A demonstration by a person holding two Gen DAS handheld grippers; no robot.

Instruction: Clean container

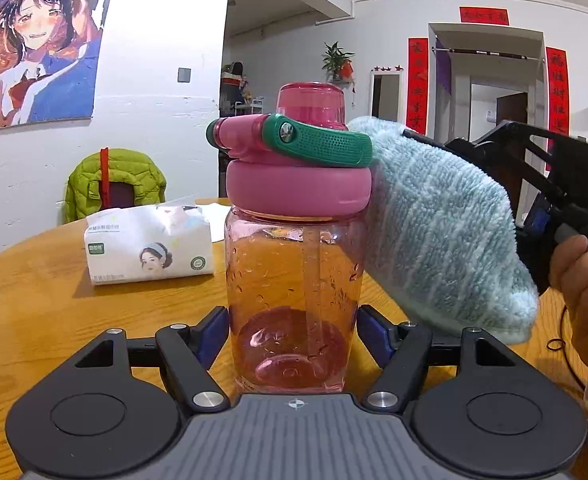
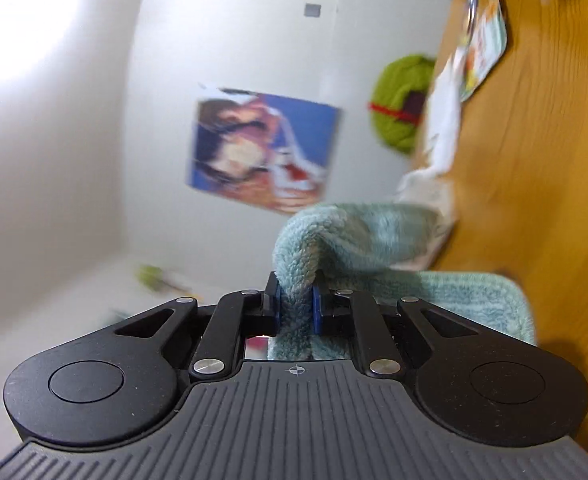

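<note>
My left hand-held gripper [image 1: 294, 336] clamps the bottle [image 1: 294, 248] upright on the surface [image 1: 34, 304], directly ahead. My right hand-held gripper [image 2: 297, 300] pinches the cloth [image 2: 357, 236], pressed against the lid's right side. I judge wiping underway; next, drag the cloth around.

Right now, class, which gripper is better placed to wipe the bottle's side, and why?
Right. The right gripper pinches the blue cloth, already against the lid. The left gripper is clamped on the pink bottle, steadying it.
</note>
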